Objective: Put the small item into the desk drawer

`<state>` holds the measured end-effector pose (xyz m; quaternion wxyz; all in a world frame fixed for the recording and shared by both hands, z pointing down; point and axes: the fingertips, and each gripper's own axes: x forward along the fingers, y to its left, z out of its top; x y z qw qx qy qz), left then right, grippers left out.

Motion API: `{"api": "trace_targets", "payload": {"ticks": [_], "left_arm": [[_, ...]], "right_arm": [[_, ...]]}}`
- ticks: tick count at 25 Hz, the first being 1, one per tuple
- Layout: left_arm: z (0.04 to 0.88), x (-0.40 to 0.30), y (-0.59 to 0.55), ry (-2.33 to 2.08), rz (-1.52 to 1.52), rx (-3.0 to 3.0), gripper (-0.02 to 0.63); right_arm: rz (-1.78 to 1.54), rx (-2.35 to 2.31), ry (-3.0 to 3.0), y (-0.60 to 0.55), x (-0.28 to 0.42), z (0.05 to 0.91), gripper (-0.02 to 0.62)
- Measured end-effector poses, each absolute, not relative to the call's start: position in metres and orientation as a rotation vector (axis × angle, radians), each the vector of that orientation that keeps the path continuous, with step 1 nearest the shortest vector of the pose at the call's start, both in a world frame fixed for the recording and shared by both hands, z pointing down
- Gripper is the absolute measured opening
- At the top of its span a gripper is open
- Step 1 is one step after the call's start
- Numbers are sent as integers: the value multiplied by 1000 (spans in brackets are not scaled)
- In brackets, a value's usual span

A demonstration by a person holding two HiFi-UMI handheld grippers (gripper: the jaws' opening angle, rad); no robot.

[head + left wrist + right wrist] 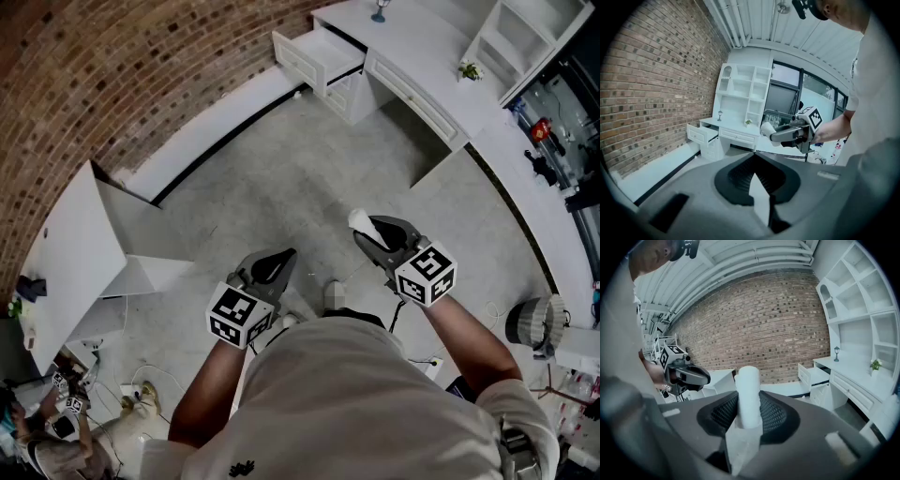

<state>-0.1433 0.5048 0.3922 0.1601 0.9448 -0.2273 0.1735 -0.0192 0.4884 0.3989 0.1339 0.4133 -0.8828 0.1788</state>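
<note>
The left claw is held pressed together. Just beside it, the small item, a white roll, is pinched in the right claw and sticks out past the tips. Both are held above the grey floor. Well ahead, the drawer of the white table is seen pulled open.

A home-study set inside a loft-like studio is suggested: a white counter with an open drawer, a shelf unit and a small potted plant are ranged beside a brick wall. A bare concrete floor is seen, with cables strewn at its edge.
</note>
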Motion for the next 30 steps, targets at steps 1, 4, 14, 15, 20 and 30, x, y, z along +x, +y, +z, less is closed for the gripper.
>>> {"api": "trace_targets", "payload": {"ticks": [1,4,14,15,20,30], "left_arm": [[392,-135,502,-649,495,2696,5],[394,-110,493,-641,498,2689,5],[402,-51,465,-616,541,2673,5],[403,-47,460,-618,538,2673,5],[405,-31,440,-609,535,2673,5],[412,-13,337,-489,495,2713,5]], "right_arm": [[516,1191,-2561,484,-12,399,144],[512,1180,-2568,470,9,400,144],[490,1148,-2559,446,57,420,146],[486,1157,-2564,442,61,420,146],[534,1222,-2583,419,78,420,146],[548,1359,-2493,333,105,428,146]]}}
